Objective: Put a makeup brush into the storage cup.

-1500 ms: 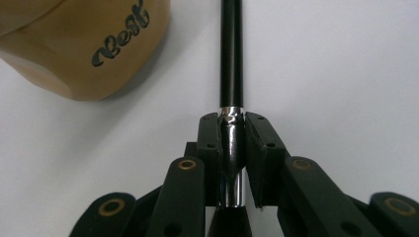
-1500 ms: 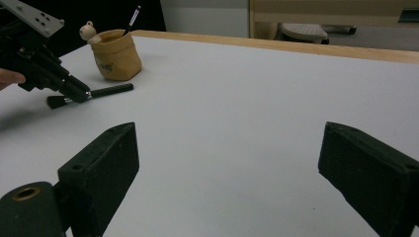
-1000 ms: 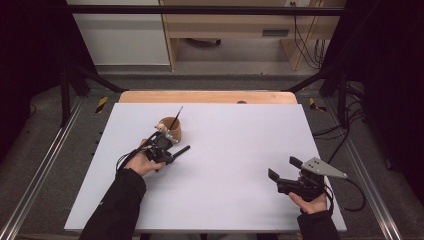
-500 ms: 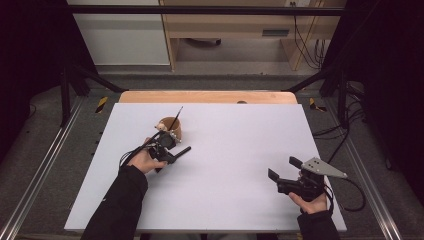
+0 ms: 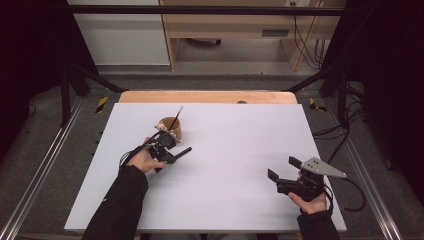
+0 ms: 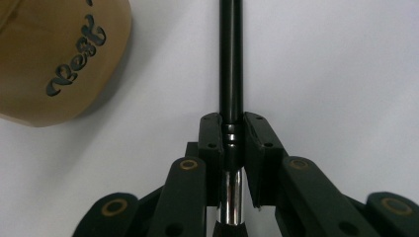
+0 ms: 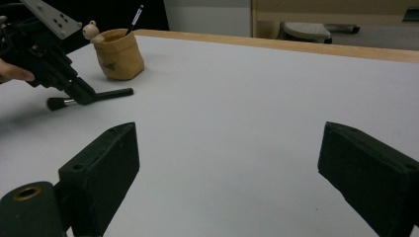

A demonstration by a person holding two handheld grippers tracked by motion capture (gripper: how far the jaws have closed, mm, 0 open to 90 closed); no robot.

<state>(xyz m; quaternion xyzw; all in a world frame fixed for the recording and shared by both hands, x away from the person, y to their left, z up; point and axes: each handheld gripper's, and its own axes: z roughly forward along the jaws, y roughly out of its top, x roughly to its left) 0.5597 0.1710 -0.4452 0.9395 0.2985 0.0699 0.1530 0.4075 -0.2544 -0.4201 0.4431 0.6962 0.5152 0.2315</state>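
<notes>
Beside the tan pouch (image 5: 171, 128) on the white desk (image 5: 240, 150), the left claw (image 6: 232, 143) is clamping its jaws, which have just been closing, on a black makeup brush (image 6: 230, 64) lying flat, while the right claw (image 7: 227, 163) is resting wide open and empty near the desk's front edge.

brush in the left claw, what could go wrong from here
1. The left claw grips the brush near its silver ferrule, so the long black handle could swing or slip when lifted.
2. The tan pouch is soft and sits close by; a nudge from the handle might tip it.
3. A pencil already leans inside the pouch, so the brush could catch on it going in.
</notes>
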